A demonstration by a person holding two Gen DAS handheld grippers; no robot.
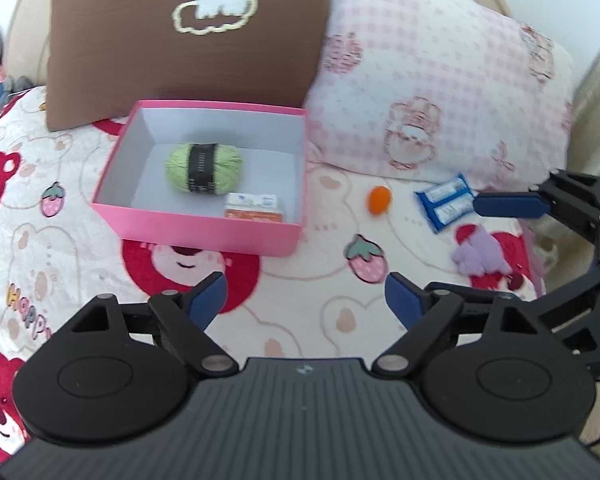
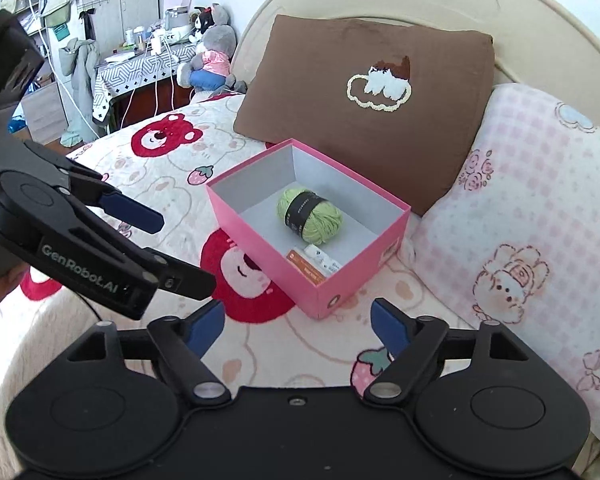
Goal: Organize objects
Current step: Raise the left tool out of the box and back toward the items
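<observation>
Two grippers: both wide open, nothing between the fingers of either
Plush toy [image 2: 210,54]: far left, grey, pink top, sits by the headboard
Bed cover [image 1: 80,184]: white, red bear and strawberry print, everything lies on it
Left gripper [image 1: 306,300]: blue pads spread apart, holds nothing, hangs over the cover just in front of the box; in the right wrist view it shows at the left edge [image 2: 180,248], also spread
Brown pillow [image 1: 188,36]: leans on the headboard, cloud patch on front, right behind the box
Box [image 1: 204,232]: pink outside, white inside, no lid on, sits on the cover between brown pillow and grippers
Yarn [image 1: 203,168]: green ball, black band, inside the box, near the middle
Packet [image 1: 254,210]: small, orange and white, inside the box at the near right corner, apart from the yarn
Right gripper [image 2: 298,326]: pads apart, empty, over the cover near the box's front corner; seen from the left wrist at far right [image 1: 456,254], one pad close by the blue pack
Orange ball [image 1: 379,199]: small, on the cover, right of the box, outside it
Blue pack [image 1: 446,202]: blue and white wrapper, right of the orange ball, outside the box
Purple item [image 1: 480,256]: soft, lilac, maker unclear, just below the blue pack
Pink pillow [image 1: 440,80]: checked, cartoon print, right of the brown pillow, behind the loose items
</observation>
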